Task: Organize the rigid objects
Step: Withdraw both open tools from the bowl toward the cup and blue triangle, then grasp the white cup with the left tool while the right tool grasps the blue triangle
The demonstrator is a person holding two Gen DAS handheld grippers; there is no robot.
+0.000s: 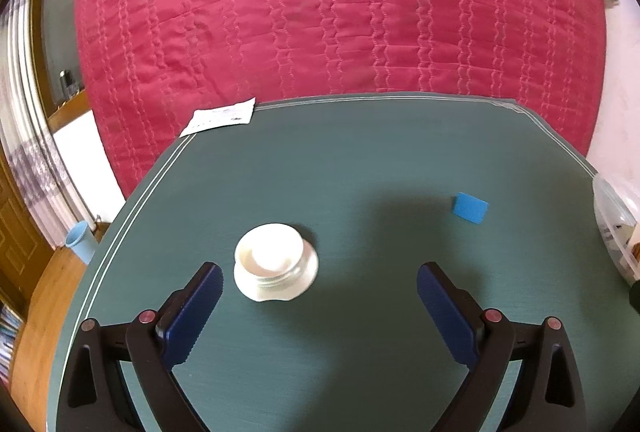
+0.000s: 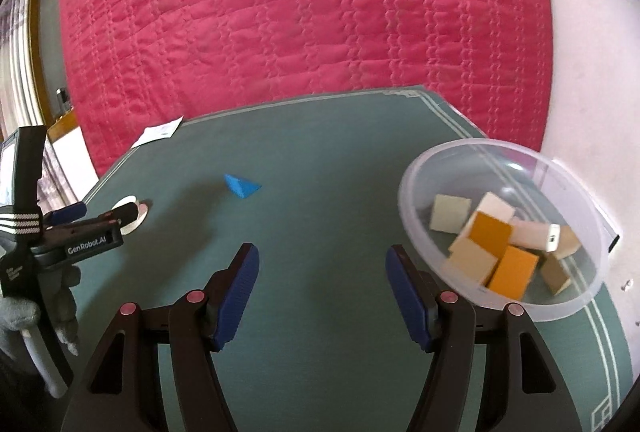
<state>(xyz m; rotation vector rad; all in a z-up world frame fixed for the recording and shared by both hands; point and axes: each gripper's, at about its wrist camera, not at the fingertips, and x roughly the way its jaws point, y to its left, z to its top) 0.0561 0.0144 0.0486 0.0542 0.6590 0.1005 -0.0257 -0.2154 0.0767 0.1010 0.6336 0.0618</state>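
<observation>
A blue wedge block [image 2: 242, 187] lies alone on the green table mat [image 2: 320, 160]; it also shows in the left wrist view [image 1: 471, 208]. A clear plastic bowl [image 2: 416, 192] at the right holds several wooden blocks, tan and orange [image 2: 490, 234]. A small stack of white dishes [image 1: 276, 264] sits on the mat just ahead of my left gripper [image 1: 320, 282], which is open and empty. My right gripper [image 2: 322, 258] is open and empty, between the wedge and the bowl. The left gripper also shows at the left of the right wrist view [image 2: 104, 214].
A red quilted bed [image 1: 320, 12] lies beyond the table's far edge. A white paper slip [image 1: 222, 116] rests at the mat's far left corner. A light blue cup [image 1: 80, 240] stands off the table's left side, above the wooden floor.
</observation>
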